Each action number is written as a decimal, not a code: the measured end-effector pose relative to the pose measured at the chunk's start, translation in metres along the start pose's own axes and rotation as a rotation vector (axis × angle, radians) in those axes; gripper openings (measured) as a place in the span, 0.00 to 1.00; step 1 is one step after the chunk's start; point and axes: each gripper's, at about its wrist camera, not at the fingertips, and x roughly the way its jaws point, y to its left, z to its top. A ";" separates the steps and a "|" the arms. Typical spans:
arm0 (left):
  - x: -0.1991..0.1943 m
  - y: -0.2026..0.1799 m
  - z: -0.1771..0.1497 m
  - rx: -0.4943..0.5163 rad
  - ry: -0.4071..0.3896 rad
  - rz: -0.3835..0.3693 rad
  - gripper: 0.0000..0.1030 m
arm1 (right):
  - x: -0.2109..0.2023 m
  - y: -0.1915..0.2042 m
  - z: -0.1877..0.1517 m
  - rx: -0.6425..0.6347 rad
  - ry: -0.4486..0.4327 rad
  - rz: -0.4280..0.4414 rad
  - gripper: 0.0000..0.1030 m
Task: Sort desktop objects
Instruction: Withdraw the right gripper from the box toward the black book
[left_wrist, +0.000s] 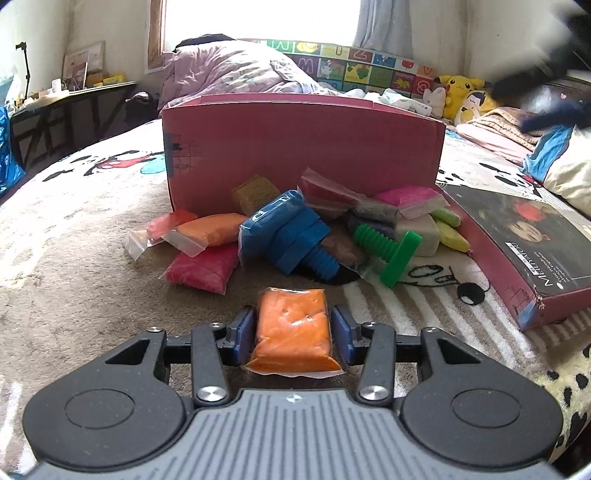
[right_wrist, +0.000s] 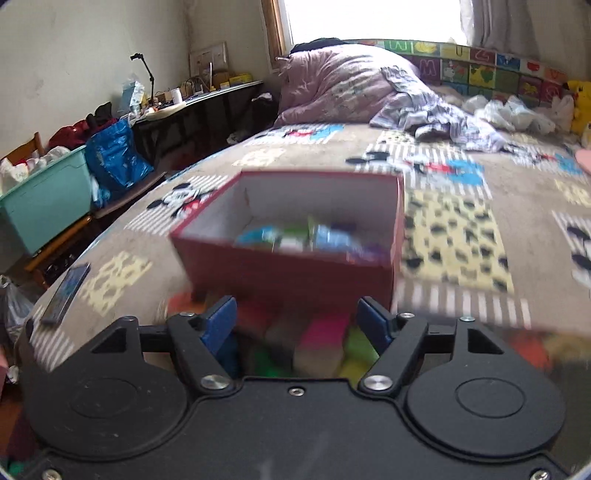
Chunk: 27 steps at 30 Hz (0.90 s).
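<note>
My left gripper has its blue pads against both sides of an orange clay bag that lies on the bed blanket. Beyond it is a pile of clay bags, a blue toy bolt and a green toy bolt, in front of a red box. My right gripper is open and empty, above the blurred pile, facing the open red box, which holds several items.
The red box lid lies right of the pile. A phone lies near the bed's left edge. A pink duvet and plush toys sit at the far end. A teal bin stands beside the bed.
</note>
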 end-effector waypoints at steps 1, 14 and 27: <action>-0.001 0.000 0.000 -0.001 0.001 0.000 0.39 | -0.004 0.000 -0.012 0.002 -0.001 0.003 0.71; -0.017 -0.005 -0.006 0.015 0.058 0.027 0.38 | -0.024 0.005 -0.133 -0.018 0.050 0.112 0.71; -0.028 -0.010 -0.006 0.038 0.114 0.058 0.38 | -0.014 0.012 -0.179 -0.109 0.049 0.097 0.73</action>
